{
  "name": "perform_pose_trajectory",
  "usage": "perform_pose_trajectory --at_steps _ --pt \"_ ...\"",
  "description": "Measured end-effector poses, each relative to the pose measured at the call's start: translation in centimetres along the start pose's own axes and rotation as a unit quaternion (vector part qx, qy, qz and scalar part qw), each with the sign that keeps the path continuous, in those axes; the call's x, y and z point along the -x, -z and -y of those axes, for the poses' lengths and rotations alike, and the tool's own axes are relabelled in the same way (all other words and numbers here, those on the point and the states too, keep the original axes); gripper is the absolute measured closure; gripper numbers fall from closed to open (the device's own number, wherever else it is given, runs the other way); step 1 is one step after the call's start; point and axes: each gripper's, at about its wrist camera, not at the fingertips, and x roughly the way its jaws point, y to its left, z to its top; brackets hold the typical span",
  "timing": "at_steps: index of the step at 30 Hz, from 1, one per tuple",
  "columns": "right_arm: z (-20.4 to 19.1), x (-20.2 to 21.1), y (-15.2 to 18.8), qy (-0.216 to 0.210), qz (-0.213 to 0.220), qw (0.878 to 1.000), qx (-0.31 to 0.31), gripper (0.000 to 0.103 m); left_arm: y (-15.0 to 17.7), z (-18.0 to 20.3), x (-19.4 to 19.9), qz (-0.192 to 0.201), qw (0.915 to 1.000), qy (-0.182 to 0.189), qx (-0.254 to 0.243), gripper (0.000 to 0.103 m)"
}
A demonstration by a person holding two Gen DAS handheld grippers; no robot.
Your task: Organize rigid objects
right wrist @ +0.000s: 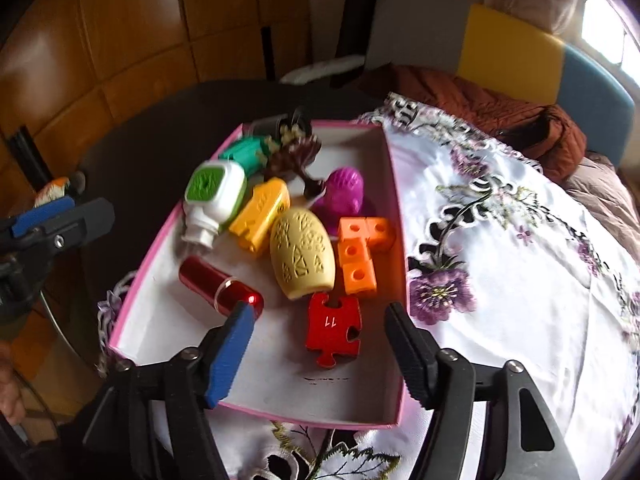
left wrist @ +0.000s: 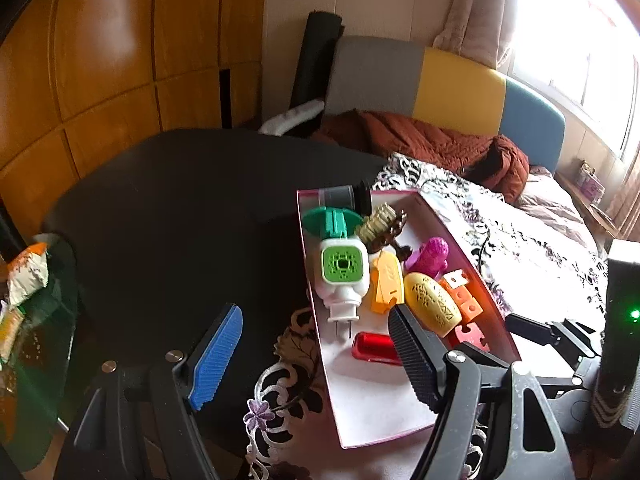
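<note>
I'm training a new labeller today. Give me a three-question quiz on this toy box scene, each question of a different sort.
1. True or false: the right gripper is shut on the red puzzle piece.
2. Which lies nearest the red puzzle piece? A) green spool B) yellow egg C) purple toy
3. Fill in: the toys lie in a box with a ____ rim.

Key: 1 false, both the right and the left gripper are open and empty; 2 B; 3 pink.
</note>
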Motion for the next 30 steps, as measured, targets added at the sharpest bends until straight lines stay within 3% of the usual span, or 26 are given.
perform_pose_trajectory --at_steps 4,11,22,30 --pt "-0.2 1.6 -0.1 0.025 0.034 0.999 -0.013 0.028 0.1 0.5 1.2 0.02 0.9997 -0.015 0.001 0.026" --pt "-0.7 3.1 -0.1 0.057 0.073 0.995 -0.027 0.027 1.0 1.5 2.1 0.022 0.9985 -0.049 -0.003 0.025" --pt "-0.4 3.7 -0.3 0.067 0.083 0.993 -0.048 0.024 1.5 1.0 3.0 0.043 0.9981 -0.041 0.017 0.025" --pt "-0.9 3.2 -0.2 0.061 0.076 0.994 -0.04 0.024 1.3 1.1 3.4 0.062 0.9972 -0.042 0.008 0.035"
